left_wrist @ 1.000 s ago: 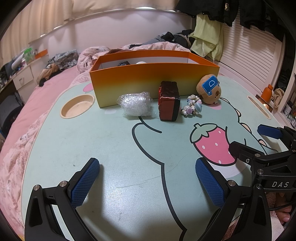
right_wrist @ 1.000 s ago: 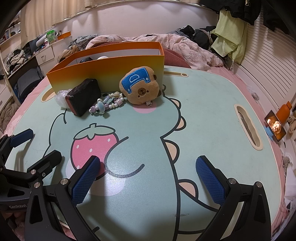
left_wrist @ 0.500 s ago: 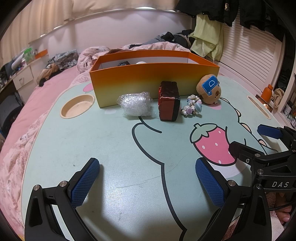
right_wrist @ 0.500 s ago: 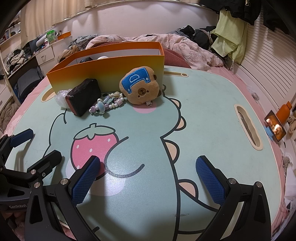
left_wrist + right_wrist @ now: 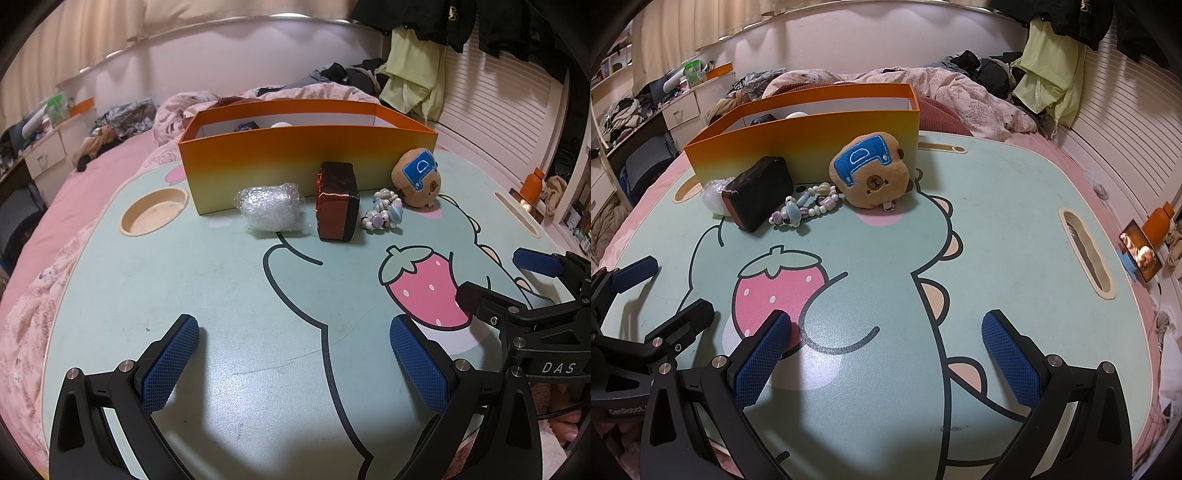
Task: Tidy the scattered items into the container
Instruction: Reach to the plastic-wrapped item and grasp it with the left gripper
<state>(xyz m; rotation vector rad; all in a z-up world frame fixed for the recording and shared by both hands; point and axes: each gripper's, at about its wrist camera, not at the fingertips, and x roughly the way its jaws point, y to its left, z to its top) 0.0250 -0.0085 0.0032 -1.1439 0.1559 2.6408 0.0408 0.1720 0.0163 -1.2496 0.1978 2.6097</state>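
Tongs, left (image 5: pixel 293 363) and right (image 5: pixel 886 360), hover spread above the table (image 5: pixel 229 295).

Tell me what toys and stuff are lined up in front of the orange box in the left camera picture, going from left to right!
Round cup holder → bubble wrap bundle → dark red box → bead string → plush bear head.
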